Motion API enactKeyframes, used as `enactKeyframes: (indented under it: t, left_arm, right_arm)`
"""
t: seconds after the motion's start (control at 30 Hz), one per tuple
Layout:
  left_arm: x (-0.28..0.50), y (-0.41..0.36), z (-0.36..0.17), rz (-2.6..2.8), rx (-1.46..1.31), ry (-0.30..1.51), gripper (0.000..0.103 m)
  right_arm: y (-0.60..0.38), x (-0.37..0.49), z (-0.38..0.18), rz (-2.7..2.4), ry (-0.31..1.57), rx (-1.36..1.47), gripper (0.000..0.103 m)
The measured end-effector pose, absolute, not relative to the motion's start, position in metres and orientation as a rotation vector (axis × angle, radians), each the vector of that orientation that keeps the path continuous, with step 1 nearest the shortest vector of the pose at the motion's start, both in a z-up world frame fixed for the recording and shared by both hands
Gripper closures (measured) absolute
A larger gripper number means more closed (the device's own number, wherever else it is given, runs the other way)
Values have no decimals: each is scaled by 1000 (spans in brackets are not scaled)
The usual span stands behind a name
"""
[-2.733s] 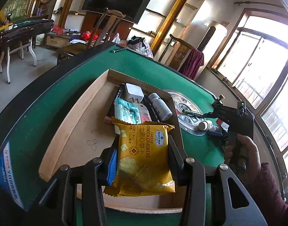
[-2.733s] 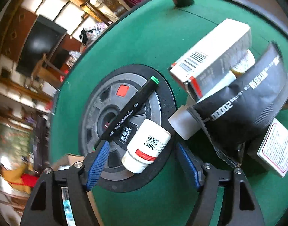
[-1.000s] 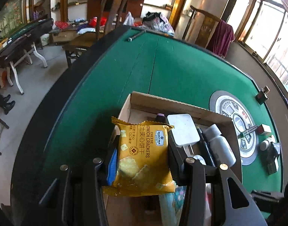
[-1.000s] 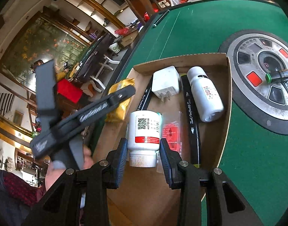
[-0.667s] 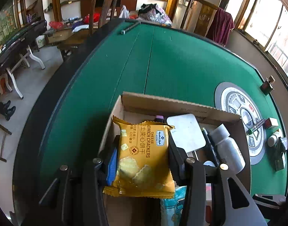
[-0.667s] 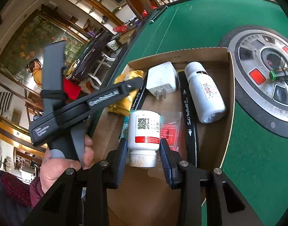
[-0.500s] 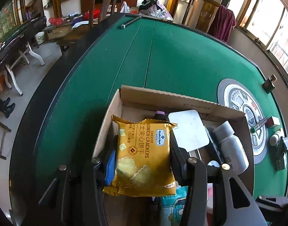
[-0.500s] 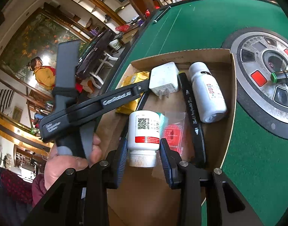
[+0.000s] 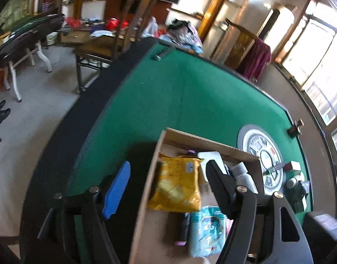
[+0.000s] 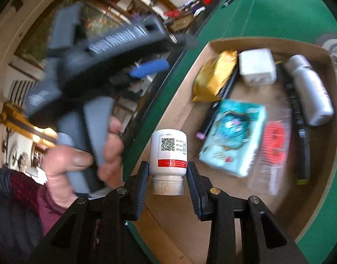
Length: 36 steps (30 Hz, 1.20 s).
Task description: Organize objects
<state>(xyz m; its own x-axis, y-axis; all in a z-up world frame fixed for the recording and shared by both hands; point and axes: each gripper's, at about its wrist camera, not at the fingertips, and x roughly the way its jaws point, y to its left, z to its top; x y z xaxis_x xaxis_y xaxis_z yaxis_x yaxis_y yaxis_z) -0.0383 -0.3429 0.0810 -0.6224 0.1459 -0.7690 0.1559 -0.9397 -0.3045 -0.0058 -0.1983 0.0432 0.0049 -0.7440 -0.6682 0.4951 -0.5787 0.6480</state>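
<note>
At lower centre the right gripper point(image 10: 168, 176) still clamps the white QR-labelled pill bottle point(image 10: 169, 154) over the cardboard box point(image 10: 267, 41). The left gripper point(image 9: 168, 189), jaws now spread wide, has released the yellow cracker packet point(image 9: 177, 184), which lies in the box's upper left; its print blurs unreadably.

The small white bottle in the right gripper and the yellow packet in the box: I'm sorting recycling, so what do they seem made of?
Small white bottle: looks like matte opaque plastic, with a ribbed cap and printed label. Yellow packet: probably glossy plastic or foil film, judging by its crinkles and shine.
</note>
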Motion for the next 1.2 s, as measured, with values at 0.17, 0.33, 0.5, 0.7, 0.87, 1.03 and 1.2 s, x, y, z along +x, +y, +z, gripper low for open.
enactKeyframes:
  t: [0.17,0.33,0.5,0.7,0.87,1.03,1.2]
  left_arm:
    - [-17,-358,83,-2769,1308,591,28]
    - [-12,-361,79,-2773,1291,571,28]
    - [-10,-361,74,-2768,1304,603,28]
    - [-5,-360,77,-2761,1296,635,27]
    - [5,-353,94,-2771,1277,658,22]
    - [10,-299,116,-2869,1311,550,13]
    - [-6,-211,111,-2972,1435,332,13]
  right_arm:
    - [-222,-7,26,-1718,-222,1426,64]
    - [-236,-12,24,-1797,-138,1433,64]
    - [-242,-13,27,-1861,-59,1416,64]
    - [-232,-17,29,-1887,-80,1411,53]
    - [-178,-9,62,-1886,-164,1330,43]
    - [-57,7,105,-2100,-231,1152,8]
    - [49,7,114,-2355,-405,1131,8]
